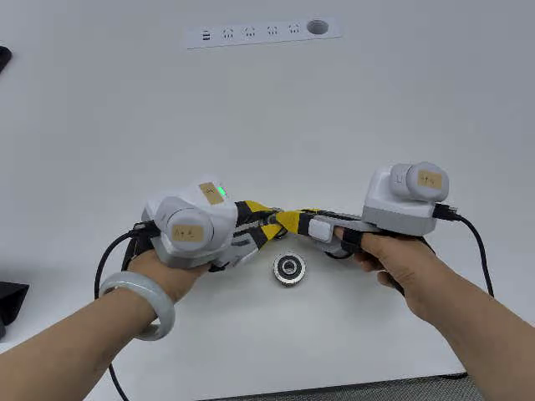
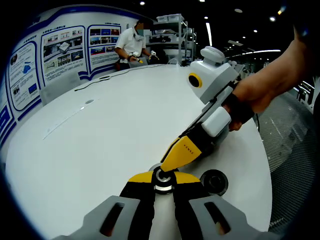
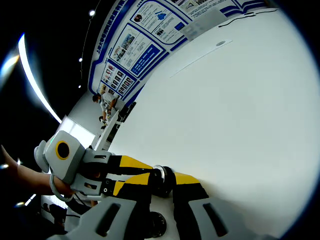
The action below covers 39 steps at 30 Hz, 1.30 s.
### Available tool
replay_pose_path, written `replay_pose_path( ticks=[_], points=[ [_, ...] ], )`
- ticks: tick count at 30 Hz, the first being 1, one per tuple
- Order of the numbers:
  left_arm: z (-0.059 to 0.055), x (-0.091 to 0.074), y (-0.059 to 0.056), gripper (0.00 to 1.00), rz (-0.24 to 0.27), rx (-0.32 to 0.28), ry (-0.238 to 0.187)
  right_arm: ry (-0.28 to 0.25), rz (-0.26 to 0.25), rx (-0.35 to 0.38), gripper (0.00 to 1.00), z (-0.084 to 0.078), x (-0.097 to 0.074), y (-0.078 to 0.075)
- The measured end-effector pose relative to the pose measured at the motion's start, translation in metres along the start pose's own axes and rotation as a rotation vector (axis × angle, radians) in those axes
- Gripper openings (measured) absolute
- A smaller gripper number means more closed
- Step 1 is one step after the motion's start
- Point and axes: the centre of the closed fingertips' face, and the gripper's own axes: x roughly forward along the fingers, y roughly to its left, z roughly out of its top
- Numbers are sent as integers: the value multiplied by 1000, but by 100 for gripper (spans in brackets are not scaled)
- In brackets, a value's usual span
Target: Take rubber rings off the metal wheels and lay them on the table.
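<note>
Above the white table [image 1: 276, 125] my two grippers meet tip to tip. My left gripper [image 1: 267, 225] is shut on a small metal wheel [image 2: 162, 181], which sits between its yellow-tipped jaws. The right gripper [image 1: 286, 220] comes in from the other side, and its yellow tip [image 2: 183, 152] touches that wheel. In the right gripper view, the right gripper [image 3: 164, 181] is shut on the black rubber ring [image 3: 168, 182] around the wheel's silver hub. A second wheel [image 1: 289, 268] with its black ring on lies flat on the table just below the tips.
A white power strip [image 1: 263, 32] lies at the far edge of the table. A dark object [image 1: 10, 302] sits at the left edge. Black cables trail from both grippers toward the table's near edge. A person [image 2: 131, 45] stands far behind the table.
</note>
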Motion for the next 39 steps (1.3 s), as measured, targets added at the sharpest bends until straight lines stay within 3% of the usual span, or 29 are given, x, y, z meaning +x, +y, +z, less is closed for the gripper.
replay_pose_path(
  ticks=[19,26,29,39],
  points=[
    [-1,0,0,13,0,2,-3,38,49,51,15,-10,-12,5],
    [0,0,0,13,0,1,-4,21,50,52,15,-9,-11,4],
    [-1,0,0,13,0,1,-4,7,28,22,20,-6,-10,1],
    [-1,0,0,13,1,-3,-6,8,42,28,24,-2,-3,3]
  ],
)
